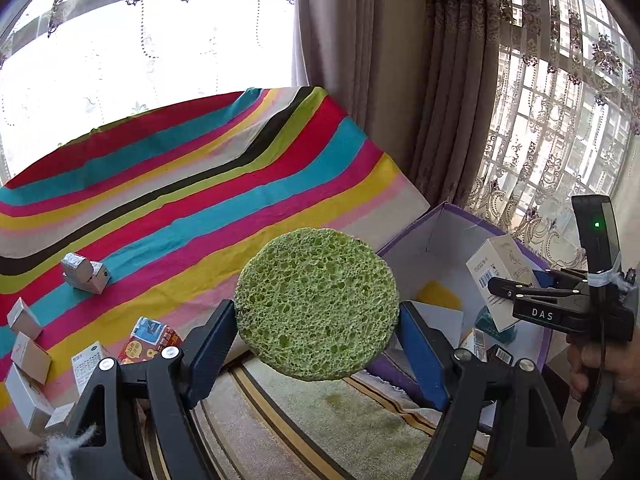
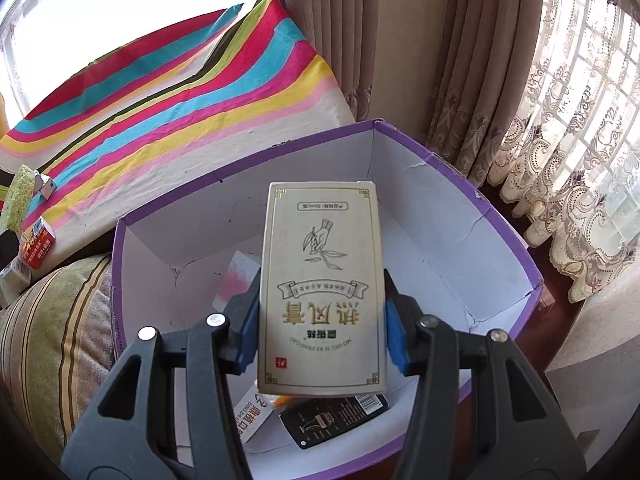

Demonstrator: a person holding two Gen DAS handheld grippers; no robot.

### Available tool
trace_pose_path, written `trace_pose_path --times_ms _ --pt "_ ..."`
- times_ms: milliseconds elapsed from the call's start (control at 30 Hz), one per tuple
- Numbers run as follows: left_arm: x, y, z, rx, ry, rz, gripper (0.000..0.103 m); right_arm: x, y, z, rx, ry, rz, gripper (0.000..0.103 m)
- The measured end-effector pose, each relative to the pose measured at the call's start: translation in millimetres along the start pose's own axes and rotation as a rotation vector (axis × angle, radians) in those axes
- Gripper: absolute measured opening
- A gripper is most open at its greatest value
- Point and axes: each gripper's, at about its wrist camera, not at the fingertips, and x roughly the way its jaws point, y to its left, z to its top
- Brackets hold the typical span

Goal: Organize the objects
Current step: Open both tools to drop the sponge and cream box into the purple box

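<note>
Right claw [image 2: 322,316] clamped on a tall cream carton [image 2: 322,292], blue pads pressing its two long side faces near the lower half; the carton's long axis runs straight out along the fingers, printed face toward the camera, text upside down. It hangs directly over the open purple-rimmed box [image 2: 516,240], whose white interior fills the view beneath and beyond it. A black packet [image 2: 336,416] and a white-and-orange packet [image 2: 250,416] already lie on the box floor just under the carton's near end. The move ahead, as I judge it, turns on this: carton above box mouth, inside the rim on all sides, so lowering and letting go should suffice; the far end points toward the back wall, leaving room. Left claw [image 1: 316,328] holds a round green sponge [image 1: 316,304] edge-on between its pads, jaws set wide to span the disc. The box [image 1: 404,240] lies to this claw's right, its near corner just beyond the sponge's right edge; the sponge is not yet over the opening. The right claw [image 1: 496,286] with its carton [image 1: 500,276] sits nearer the box, so it goes first by my reckoning. Small cartons [image 1: 28,356] still wait on the striped cloth [image 1: 200,184] at lower left, with a silvery packet [image 1: 84,276] farther up.
</note>
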Motion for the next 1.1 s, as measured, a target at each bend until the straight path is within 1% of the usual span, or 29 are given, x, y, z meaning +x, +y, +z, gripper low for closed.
trace_pose_path --times_ms 100,233,433,467,500,533,600,733,833,967,1033,1100 --pt "7.6 -18.8 4.5 0.041 0.014 -0.031 0.08 -1.8 -11.3 0.9 0.016 -0.006 -0.029 0.055" --pt "15.9 -39.4 9.6 0.083 0.029 -0.086 0.08 -4.8 -22.3 3.2 0.037 -0.011 -0.047 0.055" --pt "26.4 -67.0 10.7 0.134 0.063 -0.187 0.082 -9.5 -29.6 7.6 0.043 -0.026 -0.084 0.056" --pt "28.5 -68.9 10.4 0.133 0.074 -0.211 0.083 -10.4 -30.0 8.4 0.044 -0.029 -0.091 0.056" --pt "29.7 -69.3 9.9 0.127 0.082 -0.223 0.084 -11.7 -30.4 9.1 0.046 -0.031 -0.098 0.06" --pt "30.6 -68.7 9.7 0.121 0.085 -0.222 0.085 -12.4 -30.4 10.3 0.048 -0.031 -0.106 0.066" --pt "30.0 -65.4 9.6 0.105 0.084 -0.216 0.085 -15.6 -29.7 11.6 0.047 -0.038 -0.113 0.072" --pt "25.7 -55.1 9.8 0.074 0.072 -0.184 0.086 -22.0 -24.6 14.3 0.039 -0.05 -0.129 0.079" --pt "21.6 -46.3 8.0 0.056 0.064 -0.148 0.086 -25.5 -19.1 15.8 0.03 -0.057 -0.135 0.08" --pt "11.2 -35.2 6.4 0.033 0.04 -0.073 0.086 -29.7 -7.0 16.5 0.002 -0.064 -0.181 0.083" --pt "6.5 -28.7 5.2 0.028 0.038 -0.014 0.086 -32.2 -0.4 16.3 -0.009 -0.064 -0.178 0.085" --pt "0.4 -18.8 1.7 0.004 0.023 0.009 0.086 -34.5 6.5 16.3 -0.016 -0.065 -0.164 0.085"
